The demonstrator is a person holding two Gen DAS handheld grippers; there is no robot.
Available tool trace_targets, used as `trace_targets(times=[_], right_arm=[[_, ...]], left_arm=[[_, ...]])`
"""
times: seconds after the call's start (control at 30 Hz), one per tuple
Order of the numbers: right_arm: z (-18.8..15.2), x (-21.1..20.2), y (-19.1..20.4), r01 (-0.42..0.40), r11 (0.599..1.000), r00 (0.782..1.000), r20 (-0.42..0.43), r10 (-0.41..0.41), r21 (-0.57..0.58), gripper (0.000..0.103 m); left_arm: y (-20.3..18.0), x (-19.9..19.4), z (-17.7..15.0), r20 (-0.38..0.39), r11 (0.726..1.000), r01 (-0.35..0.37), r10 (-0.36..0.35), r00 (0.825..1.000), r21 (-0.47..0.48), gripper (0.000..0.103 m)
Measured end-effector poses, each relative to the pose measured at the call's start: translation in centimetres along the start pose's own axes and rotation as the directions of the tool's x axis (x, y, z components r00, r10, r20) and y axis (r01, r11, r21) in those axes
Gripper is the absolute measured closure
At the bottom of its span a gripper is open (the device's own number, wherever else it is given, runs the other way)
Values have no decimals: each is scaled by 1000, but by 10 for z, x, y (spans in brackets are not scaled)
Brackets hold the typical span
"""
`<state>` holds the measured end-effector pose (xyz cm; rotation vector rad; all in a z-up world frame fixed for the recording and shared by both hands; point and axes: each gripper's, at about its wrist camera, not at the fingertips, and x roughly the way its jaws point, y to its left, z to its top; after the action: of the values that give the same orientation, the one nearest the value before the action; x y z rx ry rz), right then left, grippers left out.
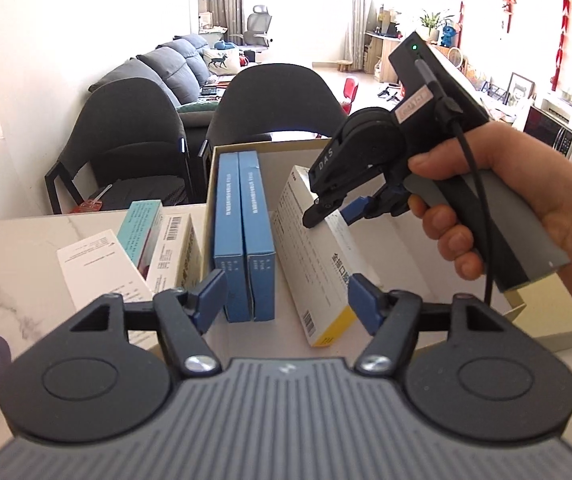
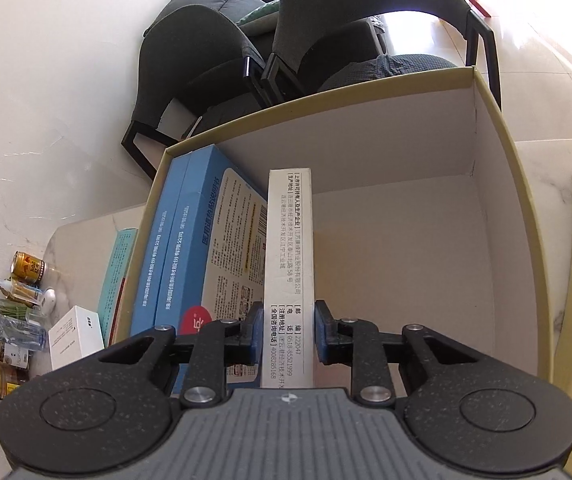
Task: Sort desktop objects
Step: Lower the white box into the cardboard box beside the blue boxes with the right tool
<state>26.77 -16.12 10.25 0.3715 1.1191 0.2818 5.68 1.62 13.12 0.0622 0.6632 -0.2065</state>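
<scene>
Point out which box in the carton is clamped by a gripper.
The white box, clamped by the right gripper. The two blue boxes beside it stand free; the left gripper is open.

Two blue boxes point(image 1: 243, 236), white-yellow box point(image 1: 318, 256), marble-veined table point(image 1: 17, 264).

White box point(image 2: 289, 264) on edge — beside two blue boxes point(image 2: 189, 252) in carton point(image 2: 526, 216)

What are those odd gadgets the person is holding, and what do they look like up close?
Each is a hand-held two-finger gripper. The left gripper has a ribbed grey body, black round housings, black linkage arms with silver screws and blue pads. The right gripper has a grey pistol handle, a black box on top with a green light, a black cable, a pink label and "DAS" lettering.
</scene>
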Motion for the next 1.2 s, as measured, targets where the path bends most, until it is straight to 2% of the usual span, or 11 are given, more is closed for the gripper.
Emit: trace_targets(times=[0.23,0.53,0.67,0.87,1.2], right_arm=[[11,9,12,28,999,998,53,-30,40,75],[15,18,20,24,997,993,115,-32,75,75],[14,18,12,-50,991,993,110,37,123,70],[11,2,8,-155,975,982,135,134,156,71],[-5,1,-4,-239,950,970,99,223,202,70]], left_arm=[[34,-26,-16,25,997,-23,25,999,-75,34],[73,-53,-29,49,986,-75,83,995,-150,32],[83,-58,-34,36,980,-96,104,994,-175,31],[103,-65,-40,36,968,-123,134,990,-221,28],[122,-80,-49,43,953,-163,180,983,-254,25]])
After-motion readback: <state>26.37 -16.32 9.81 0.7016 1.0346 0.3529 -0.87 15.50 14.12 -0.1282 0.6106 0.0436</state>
